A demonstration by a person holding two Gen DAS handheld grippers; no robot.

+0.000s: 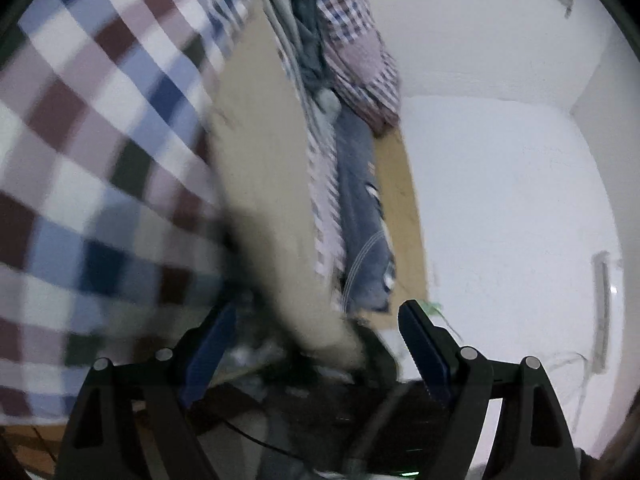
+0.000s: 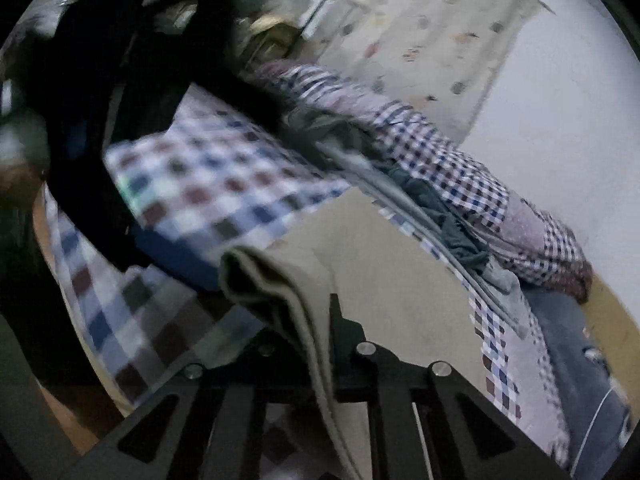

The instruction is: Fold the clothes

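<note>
1. Spread wide, the left tool (image 1: 316, 332) has its blue-padded fingers (image 1: 424, 344) apart with nothing pinched; the beige folded cloth garment (image 1: 264, 184) lies blurred ahead on the large-checked bedsheet (image 1: 88, 152), beside blue denim jeans (image 1: 360, 216).
2. Pressed together, the right tool (image 2: 320, 320) pinches that beige garment's (image 2: 384, 264) bunched edge above the sheet (image 2: 208, 176); a small-checked shirt (image 2: 472, 176) lies beyond.

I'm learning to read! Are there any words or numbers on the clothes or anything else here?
None: no words or numbers can be read in either view.
The beige folded cloth, the blue jeans and the blue, brown and white checked sheet show only plain fabric or patterns, and both views are blurred.
</note>
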